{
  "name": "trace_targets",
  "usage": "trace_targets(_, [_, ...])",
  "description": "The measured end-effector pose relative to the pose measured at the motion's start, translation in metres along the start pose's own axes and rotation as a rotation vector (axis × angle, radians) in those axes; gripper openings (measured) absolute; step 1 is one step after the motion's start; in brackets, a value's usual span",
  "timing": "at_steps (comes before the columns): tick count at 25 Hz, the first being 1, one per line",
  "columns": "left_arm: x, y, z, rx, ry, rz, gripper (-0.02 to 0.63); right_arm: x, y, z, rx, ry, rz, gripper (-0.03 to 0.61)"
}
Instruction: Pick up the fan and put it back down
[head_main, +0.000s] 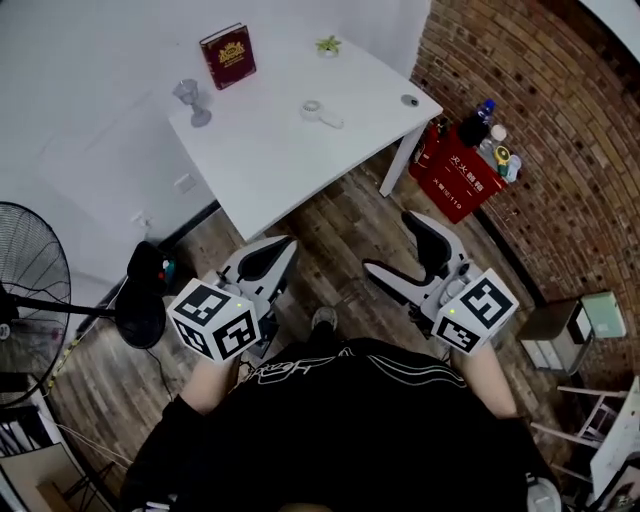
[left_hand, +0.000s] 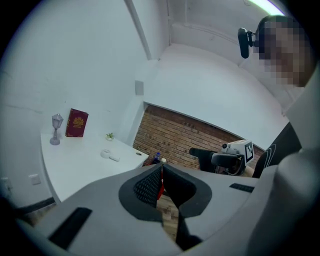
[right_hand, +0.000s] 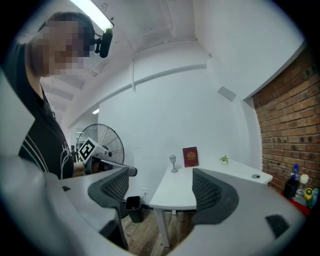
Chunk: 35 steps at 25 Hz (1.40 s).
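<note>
At the far left the fan (head_main: 30, 290) stands on the wooden floor (head_main: 330, 220), close to the white wall and well apart from both my tools; neither of them touches it. My left gripper (head_main: 283, 247) is in front of me, with its jaws pressed together and nothing between them. Beyond it is the white table (head_main: 270, 160), which carries a small grey lantern figure (head_main: 190, 100), a red book (head_main: 228, 55) standing upright, a white object with a handle (head_main: 320, 113) and a tiny green plant (head_main: 328, 45). My right gripper (head_main: 402, 252) has its jaws wide apart, and they are empty. To the right of the table, a red box (head_main: 455, 175) with bottles on it stands at the brick wall (head_main: 540, 110).
</note>
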<state>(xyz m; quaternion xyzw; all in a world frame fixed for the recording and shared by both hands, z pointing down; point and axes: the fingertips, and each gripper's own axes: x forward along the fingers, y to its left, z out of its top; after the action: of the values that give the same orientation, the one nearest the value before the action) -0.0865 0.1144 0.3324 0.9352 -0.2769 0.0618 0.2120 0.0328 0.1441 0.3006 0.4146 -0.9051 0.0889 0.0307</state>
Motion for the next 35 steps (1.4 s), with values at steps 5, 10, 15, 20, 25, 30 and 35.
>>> trace_targets(5, [0.035, 0.049, 0.024, -0.020, -0.005, -0.012, 0.032, 0.049, -0.039, 0.011, -0.011, 0.017, -0.002, 0.385])
trace_targets(10, [0.055, 0.085, 0.039, -0.022, -0.005, -0.011, 0.032, 0.083, -0.064, 0.008, -0.003, 0.034, -0.011, 0.385])
trace_targets(15, [0.068, 0.108, 0.043, -0.024, -0.003, 0.015, 0.032, 0.101, -0.086, -0.004, -0.004, 0.072, -0.032, 0.385])
trace_targets(20, [0.084, 0.118, 0.043, -0.023, 0.015, 0.019, 0.032, 0.117, -0.110, -0.013, 0.003, 0.101, -0.036, 0.385])
trace_targets(25, [0.098, 0.135, 0.043, -0.035, 0.026, 0.046, 0.032, 0.140, -0.134, -0.022, 0.013, 0.132, -0.025, 0.385])
trace_targets(30, [0.115, 0.158, 0.048, -0.057, 0.036, 0.085, 0.032, 0.172, -0.165, -0.030, 0.021, 0.168, 0.001, 0.384])
trace_targets(35, [0.132, 0.184, 0.059, -0.076, 0.031, 0.124, 0.032, 0.209, -0.201, -0.041, 0.016, 0.222, 0.017, 0.383])
